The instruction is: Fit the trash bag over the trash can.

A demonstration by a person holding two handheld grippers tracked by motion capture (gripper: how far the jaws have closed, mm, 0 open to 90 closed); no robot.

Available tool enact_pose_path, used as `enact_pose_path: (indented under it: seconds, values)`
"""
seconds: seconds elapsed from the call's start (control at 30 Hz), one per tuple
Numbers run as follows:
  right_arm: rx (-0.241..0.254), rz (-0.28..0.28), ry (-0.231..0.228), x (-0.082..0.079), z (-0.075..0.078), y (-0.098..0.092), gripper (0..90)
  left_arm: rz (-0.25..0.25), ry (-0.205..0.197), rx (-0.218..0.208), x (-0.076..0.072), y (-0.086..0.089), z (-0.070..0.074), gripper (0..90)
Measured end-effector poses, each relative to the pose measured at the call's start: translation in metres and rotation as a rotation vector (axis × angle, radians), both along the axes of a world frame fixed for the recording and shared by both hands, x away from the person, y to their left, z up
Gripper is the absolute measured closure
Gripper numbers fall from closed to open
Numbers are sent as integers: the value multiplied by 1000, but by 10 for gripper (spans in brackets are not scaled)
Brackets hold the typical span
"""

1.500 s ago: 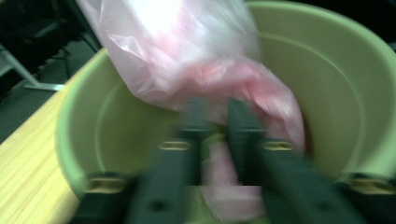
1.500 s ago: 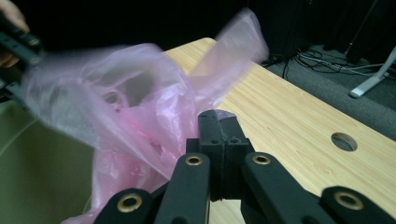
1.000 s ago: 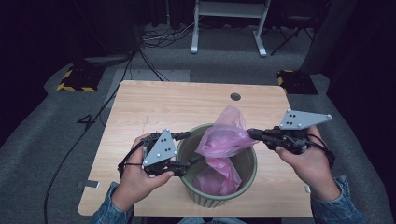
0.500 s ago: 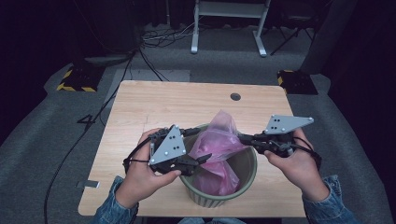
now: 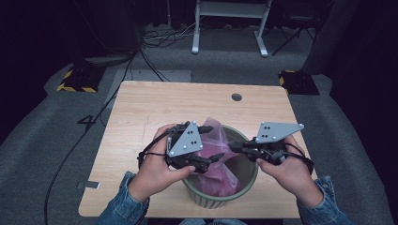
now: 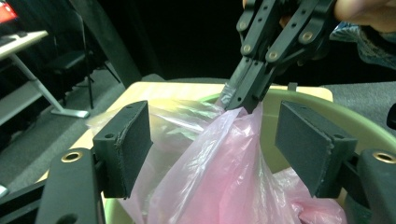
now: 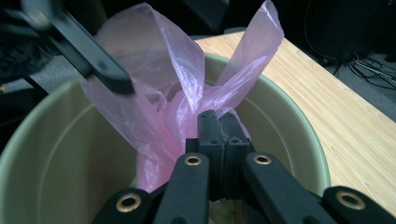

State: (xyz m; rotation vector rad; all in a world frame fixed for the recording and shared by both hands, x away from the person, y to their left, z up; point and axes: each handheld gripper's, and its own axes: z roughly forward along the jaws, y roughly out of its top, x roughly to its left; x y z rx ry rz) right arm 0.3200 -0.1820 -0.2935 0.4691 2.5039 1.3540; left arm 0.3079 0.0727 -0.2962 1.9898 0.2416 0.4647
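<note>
Pink plastic bag [image 5: 217, 161] sits inside the green bin [image 5: 248, 180], which stands at the near edge of the wooden table [image 5: 155, 105], between my two hands. My right gripper [image 5: 233, 146] reaches in over the bin's right rim, jaws pressed together and pinching a gathered fold of the bag; in the right gripper view the film bunches right at the tips [image 7: 219, 122] and flares up above them in two loose flaps. My left gripper [image 5: 212, 143] hangs over the bin's left side, jaws spread wide and just been opening further; the bag film lies between the pads [image 6: 128, 140], but they don't press on it. In the left gripper view the right gripper's tips [image 6: 243, 100] come down from above onto the bag's top, and the film [image 6: 224, 172] drapes from that pinch down into the bin [image 6: 327, 109]. Bag's lower part is bunched on the bin floor; can't tell whether anything is in it. Both hands are close to the bin, left hand [image 5: 157, 168] at the left wall, right hand [image 5: 288, 171] just past the right rim.
</note>
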Motion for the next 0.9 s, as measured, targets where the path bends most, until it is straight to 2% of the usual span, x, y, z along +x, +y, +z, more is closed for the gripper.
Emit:
enact_pose_path:
  seconds: [0.03,0.07,0.17,0.23,0.3,0.33,0.37,0.5,0.7,0.8,0.9]
  values:
    - [10,3,2,0,0,0,900,-1,10,9,1,-1,-1,296]
    - [20,6,3,0,0,0,900,-4,24,18,2,-1,-3,358]
    - [38,8,5,0,1,0,891,-13,24,60,4,-2,-7,587]
    - [40,12,3,0,1,1,837,-19,27,86,4,-2,-8,731]
    - [37,1,-12,1,0,0,748,-24,30,96,3,0,-8,870]
    - [41,-1,-18,1,0,0,684,-21,36,95,3,1,-8,898]
    - [45,-1,-22,2,0,-1,634,-17,41,91,2,2,-8,900]
    - [72,-19,-31,4,0,-7,526,9,41,68,2,7,-7,900]
    - [96,-53,-47,4,4,-21,499,12,38,59,3,10,-8,900]
    - [61,-72,-66,6,6,-26,474,1,33,58,3,9,-9,900]
    - [54,-61,-54,8,6,-24,473,-19,26,65,1,7,-9,900]
